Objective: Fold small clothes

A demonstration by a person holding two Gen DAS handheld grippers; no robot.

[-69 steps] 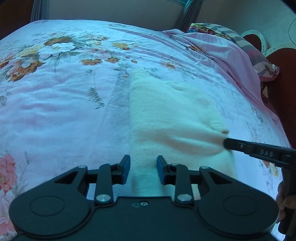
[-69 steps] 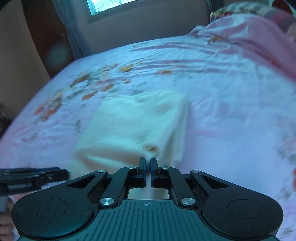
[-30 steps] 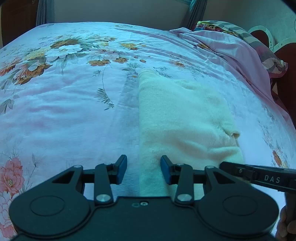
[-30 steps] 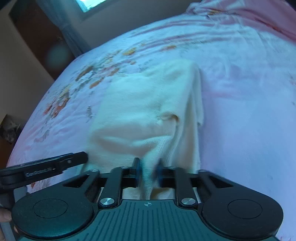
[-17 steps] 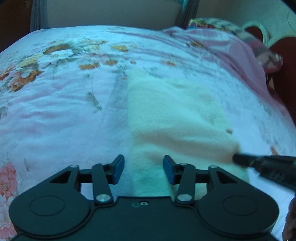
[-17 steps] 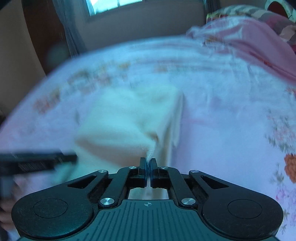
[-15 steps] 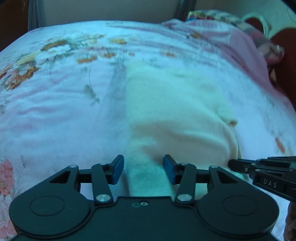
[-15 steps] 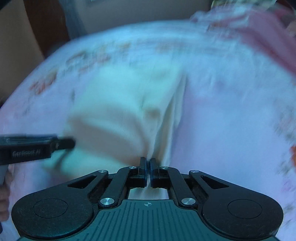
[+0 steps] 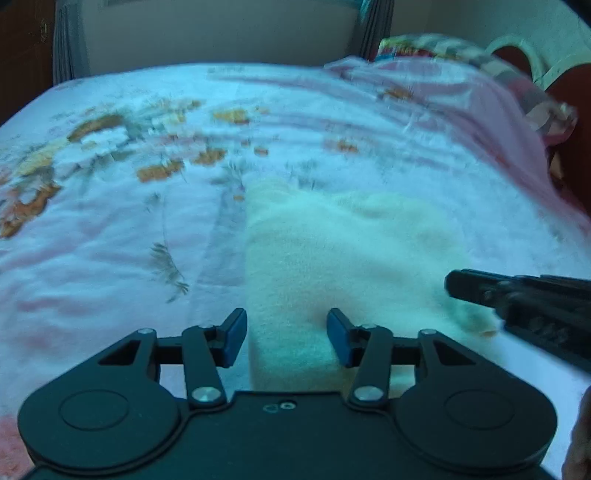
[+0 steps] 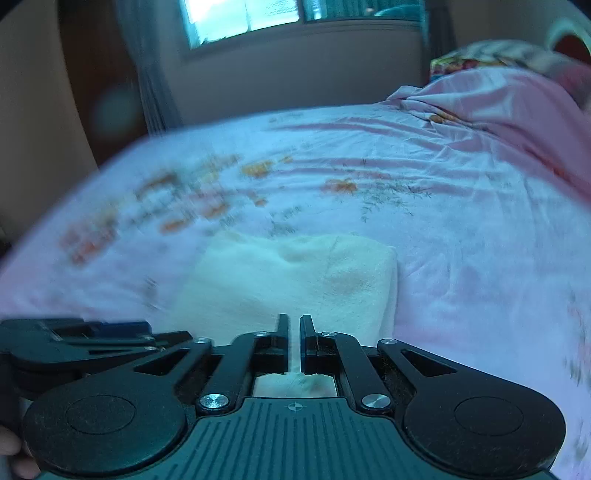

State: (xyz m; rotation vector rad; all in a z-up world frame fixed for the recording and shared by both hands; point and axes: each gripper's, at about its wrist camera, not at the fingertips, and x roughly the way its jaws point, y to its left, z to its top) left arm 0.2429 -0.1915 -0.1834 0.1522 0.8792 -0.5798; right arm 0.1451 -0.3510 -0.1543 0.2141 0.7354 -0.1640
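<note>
A cream folded cloth [image 9: 332,258] lies on the flowered bed sheet [image 9: 110,240]. My left gripper [image 9: 287,334] hovers over the cloth's near left end. Its jaws are opening, and the blue pads [image 9: 234,332] stand either side of the cloth without pressing on it. The right gripper [image 9: 517,299] reaches in from the right, its tip at the cloth's near right corner. In the right wrist view the right gripper [image 10: 294,326] is shut over the near edge of the cloth [image 10: 295,273], with cream fabric showing in the thin slit between its fingers.
A rumpled pink quilt [image 10: 517,110] and a patterned pillow [image 9: 443,48] lie at the bed's far right. A wall with a window [image 10: 243,18] and curtains stands beyond the bed. The left gripper's arm [image 10: 74,339] sits at the lower left.
The left jaws have spread wider around the cloth's near end. The right gripper went from slightly open to shut on the cloth's edge and swung sideways, and the cloth's right side now lies flatter.
</note>
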